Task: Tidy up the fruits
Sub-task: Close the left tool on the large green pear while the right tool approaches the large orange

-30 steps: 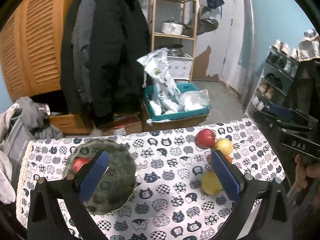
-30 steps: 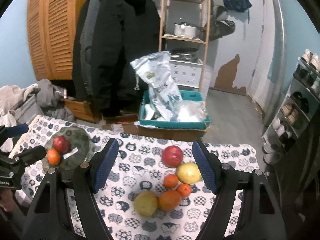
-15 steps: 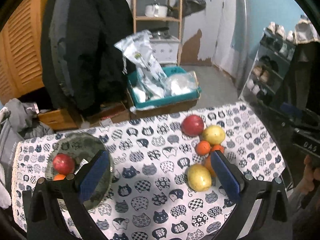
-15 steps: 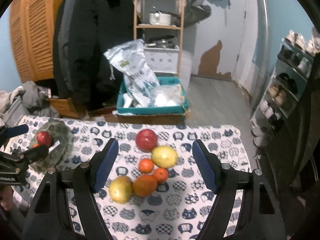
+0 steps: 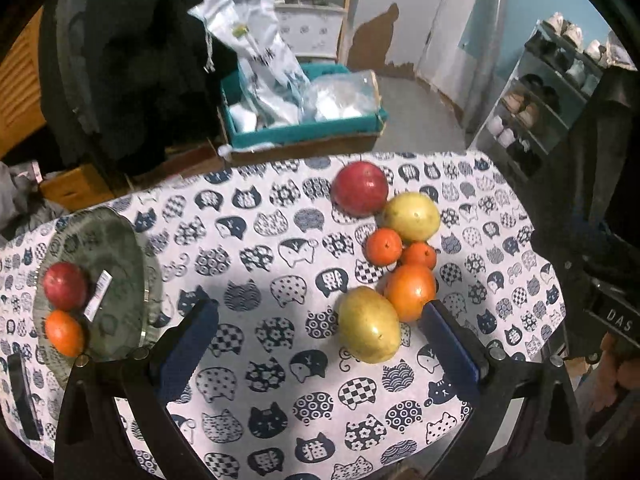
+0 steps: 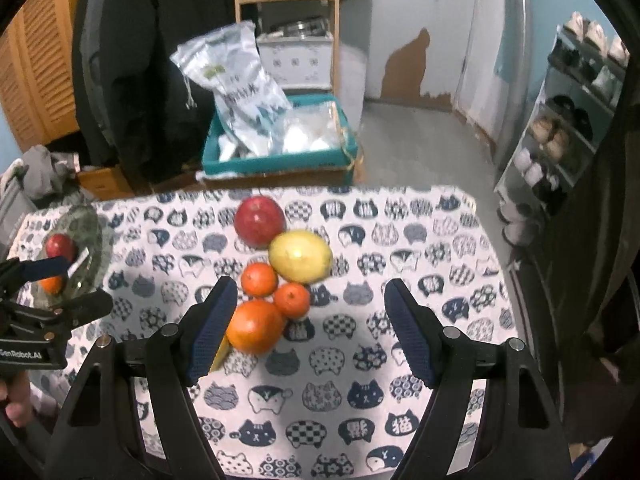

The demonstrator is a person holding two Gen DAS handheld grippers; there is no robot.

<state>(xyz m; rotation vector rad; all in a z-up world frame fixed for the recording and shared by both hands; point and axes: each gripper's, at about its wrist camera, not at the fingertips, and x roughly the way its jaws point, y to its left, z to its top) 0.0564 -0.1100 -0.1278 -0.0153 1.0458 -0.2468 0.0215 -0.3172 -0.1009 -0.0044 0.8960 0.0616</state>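
we hold both grippers, left gripper (image 5: pixel 318 334) and right gripper (image 6: pixel 310 320), fingers open, empty. loose fruit pile (image 6: pixel 280 272) mid table (image 6: pixel 420 360); plate (image 5: pixel 116 256) at left. we'd straddle one orange squarely, close gently, avoid nudging neighbours.

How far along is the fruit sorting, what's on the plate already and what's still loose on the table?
Done: a red apple and a small orange sit on the glass plate. In hand: nothing; the left gripper and right gripper are both open and empty above the loose pile. Left: six fruits on the cloth, namely a big red apple, two yellow fruits, two small oranges and a large orange.
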